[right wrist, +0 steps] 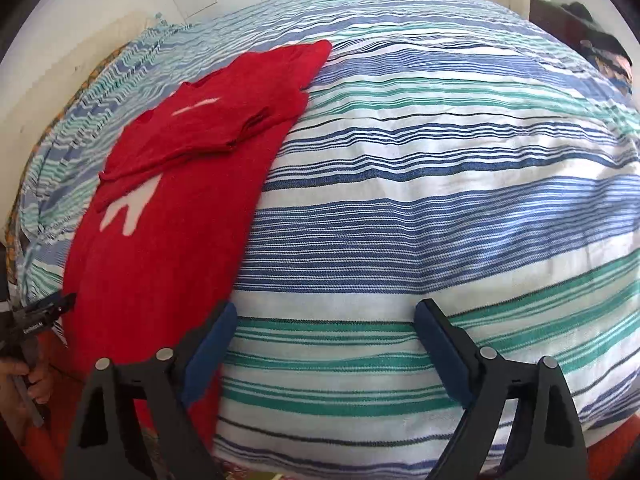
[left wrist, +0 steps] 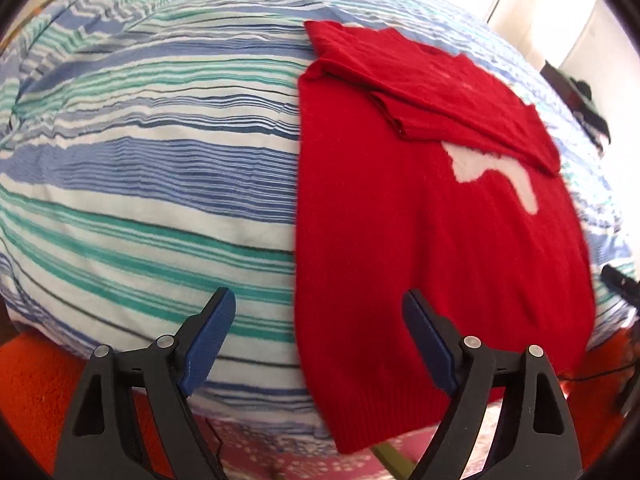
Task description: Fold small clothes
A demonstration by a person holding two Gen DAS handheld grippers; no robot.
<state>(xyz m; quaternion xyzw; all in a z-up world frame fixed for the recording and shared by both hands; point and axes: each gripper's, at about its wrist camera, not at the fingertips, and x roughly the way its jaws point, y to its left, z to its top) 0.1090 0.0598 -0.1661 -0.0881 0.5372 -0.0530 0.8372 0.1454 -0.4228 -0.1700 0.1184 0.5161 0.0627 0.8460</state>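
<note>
Garment: red knitted sweater point(left wrist: 420, 240) with a white motif, lying flat on the striped bedspread point(left wrist: 140, 160), its ribbed hem hanging slightly over the near edge of the bed.
Fold state: upper part already doubled, a sleeve point(left wrist: 440, 92) laid across the chest; the lower body is not yet folded.
Long axis: from the near hem away toward the far end of the bed.
Left gripper point(left wrist: 320, 340): jaws wide apart and empty; they straddle the sweater's left long edge just above the hem.
Right gripper point(right wrist: 326, 346): jaws wide apart and empty; only its left jaw overlaps the sweater's right edge, the rest over bare bedspread.
Nearer hand: left, judged better placed for the hem.
Likely next step: take the hem and fold it away.
</note>
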